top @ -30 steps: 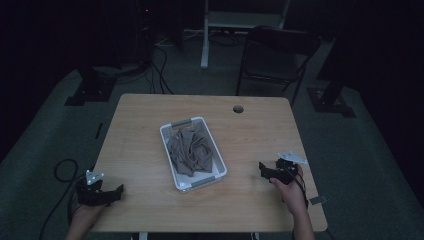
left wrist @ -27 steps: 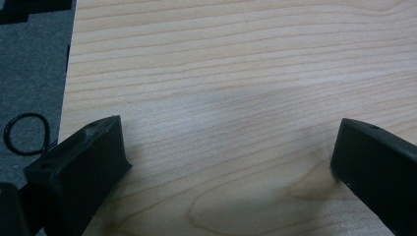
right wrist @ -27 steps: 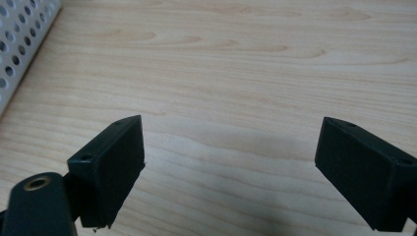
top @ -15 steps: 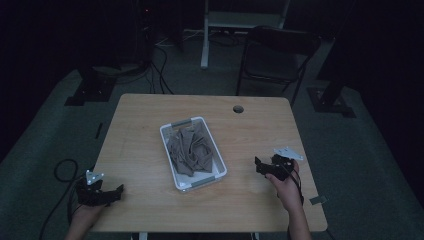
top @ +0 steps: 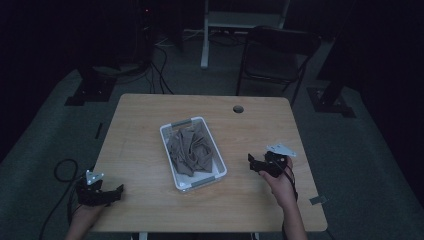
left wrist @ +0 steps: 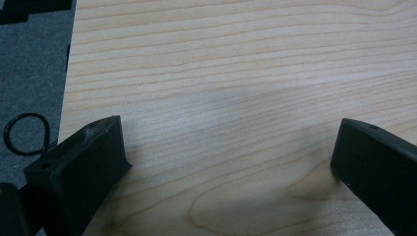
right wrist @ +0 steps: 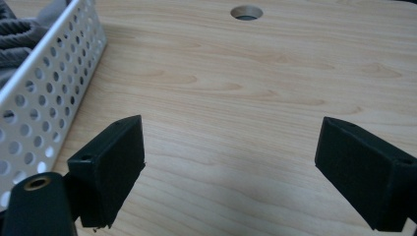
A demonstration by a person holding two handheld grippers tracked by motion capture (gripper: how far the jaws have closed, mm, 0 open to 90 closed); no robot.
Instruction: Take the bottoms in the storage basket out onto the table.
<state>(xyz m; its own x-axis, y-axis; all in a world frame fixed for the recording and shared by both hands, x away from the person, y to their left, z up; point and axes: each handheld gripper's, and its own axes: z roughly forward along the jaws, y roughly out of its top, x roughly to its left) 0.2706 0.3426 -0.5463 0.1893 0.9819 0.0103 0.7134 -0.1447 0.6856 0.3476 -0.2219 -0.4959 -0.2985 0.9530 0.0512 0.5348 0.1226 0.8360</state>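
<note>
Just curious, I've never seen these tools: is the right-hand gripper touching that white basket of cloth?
Apart. In the high view, bare table separates the right gripper from the basket.

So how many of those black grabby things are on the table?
2: the left black hand-held gripper at the near left corner of the wooden table, the right black hand-held gripper right of the white perforated basket.

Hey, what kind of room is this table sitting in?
Probably a dim lab or recording studio: grey carpet, stand bases with trailing cables and a folding chair surround a wooden table holding a white basket.
</note>
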